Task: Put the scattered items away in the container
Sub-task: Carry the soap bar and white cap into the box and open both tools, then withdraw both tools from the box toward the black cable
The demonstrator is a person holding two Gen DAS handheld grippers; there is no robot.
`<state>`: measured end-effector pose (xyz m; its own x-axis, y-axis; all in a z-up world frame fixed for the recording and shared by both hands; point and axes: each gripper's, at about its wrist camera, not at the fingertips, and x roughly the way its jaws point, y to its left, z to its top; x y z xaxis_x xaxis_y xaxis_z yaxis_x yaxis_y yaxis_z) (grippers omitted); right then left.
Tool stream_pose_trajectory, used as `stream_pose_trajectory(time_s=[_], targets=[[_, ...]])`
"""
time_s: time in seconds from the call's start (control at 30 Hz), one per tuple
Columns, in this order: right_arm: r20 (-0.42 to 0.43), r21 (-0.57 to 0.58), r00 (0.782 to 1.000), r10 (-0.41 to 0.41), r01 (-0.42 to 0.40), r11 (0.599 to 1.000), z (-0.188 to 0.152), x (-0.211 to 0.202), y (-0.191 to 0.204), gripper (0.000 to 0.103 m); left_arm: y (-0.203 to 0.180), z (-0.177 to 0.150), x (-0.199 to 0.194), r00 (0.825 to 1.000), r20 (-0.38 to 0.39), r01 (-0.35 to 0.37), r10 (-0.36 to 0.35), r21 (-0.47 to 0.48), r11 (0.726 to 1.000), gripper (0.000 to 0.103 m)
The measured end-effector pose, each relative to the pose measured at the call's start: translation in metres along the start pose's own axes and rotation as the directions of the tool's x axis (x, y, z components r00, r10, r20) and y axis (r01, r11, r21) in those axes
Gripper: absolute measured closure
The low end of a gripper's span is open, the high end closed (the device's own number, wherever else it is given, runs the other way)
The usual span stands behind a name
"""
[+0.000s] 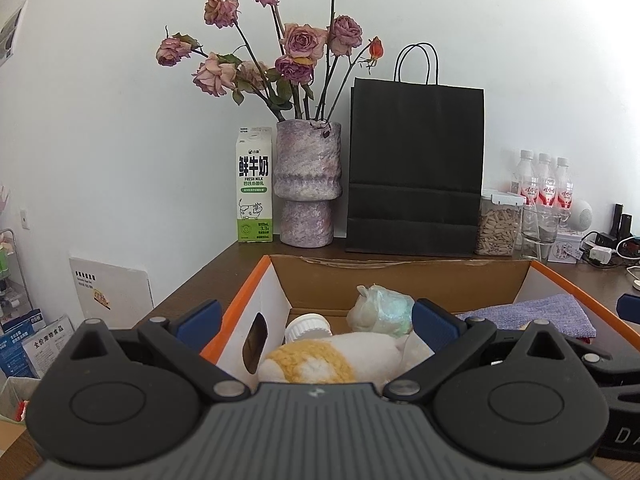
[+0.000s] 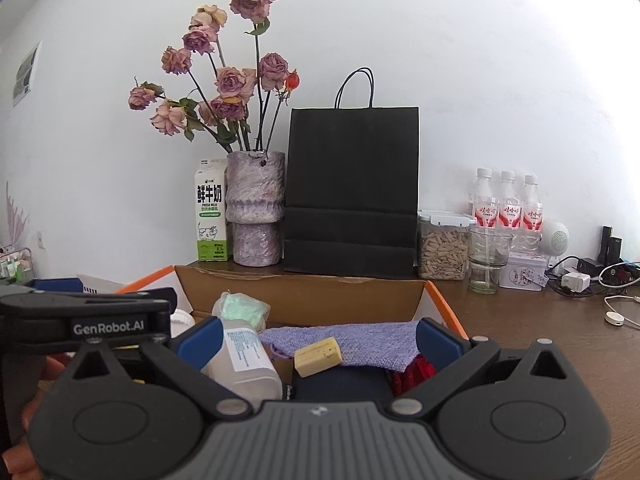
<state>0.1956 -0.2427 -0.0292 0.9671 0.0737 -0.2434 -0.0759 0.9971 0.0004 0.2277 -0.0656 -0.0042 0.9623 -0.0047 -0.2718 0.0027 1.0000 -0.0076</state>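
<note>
A: Two grippers, both yours, hang over the cardboard box (image 1: 400, 280) with the orange rim, which sits on the brown table (image 2: 560, 344). It is the largest thing in front of you.

B: What lies in it?

A: From your right wrist view, a lilac woven cloth (image 2: 360, 340) drapes across the middle, over a dark navy item. A white plastic bottle (image 2: 244, 356) lies on its side at the left, and a pale yellow sponge block (image 2: 319, 356) rests at the cloth's near edge. Behind the bottle sits a crumpled greenish bag (image 2: 242, 308).

B: And under my left one?

A: A white and yellow plush toy (image 1: 332, 356) lies in the box between its fingers; I cannot tell whether they touch it.

B: The jaws?

A: Your left gripper (image 1: 316, 320) is spread wide, pinching nothing. Your right gripper (image 2: 320, 336) is likewise spread, with nothing pinched.

B: Beyond the box?

A: A black paper bag (image 1: 416, 168), a vase of dried roses (image 1: 308, 184) and a milk carton (image 1: 255, 184) stand against the wall.
</note>
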Motion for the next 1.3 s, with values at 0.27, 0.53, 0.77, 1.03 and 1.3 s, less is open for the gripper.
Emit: stream_pose_trajectory(time_s=[0.27, 0.53, 0.77, 1.03, 1.3], targets=[[-0.023, 0.017, 1.0, 0.0, 0.0, 1.0, -0.009, -0.006, -0.004, 0.0, 0.009, -0.007, -0.008, 1.0, -0.002, -0.029, 0.029, 0.011, 1.0, 0.0], [-0.041, 0.008, 0.999, -0.02, 0.021, 1.0, -0.018, -0.02, -0.007, 0.0, 0.019, -0.016, -0.02, 0.998, -0.02, -0.057, 0.057, 0.012, 0.998, 0.0], [-0.049, 0.007, 0.998, -0.035, 0.035, 0.999, -0.024, -0.037, -0.01, 0.0, 0.021, -0.026, -0.034, 0.997, -0.029, -0.07, 0.071, 0.026, 0.997, 0.0], [-0.057, -0.014, 0.998, -0.027, 0.026, 1.0, -0.029, -0.055, -0.007, 0.0, 0.028, -0.03, -0.049, 0.998, -0.009, -0.066, 0.067, 0.014, 0.998, 0.0], [-0.083, -0.015, 0.996, -0.029, 0.028, 0.999, -0.036, -0.077, -0.011, 0.0, 0.037, -0.033, -0.074, 0.998, -0.038, -0.047, 0.049, 0.04, 0.998, 0.0]])
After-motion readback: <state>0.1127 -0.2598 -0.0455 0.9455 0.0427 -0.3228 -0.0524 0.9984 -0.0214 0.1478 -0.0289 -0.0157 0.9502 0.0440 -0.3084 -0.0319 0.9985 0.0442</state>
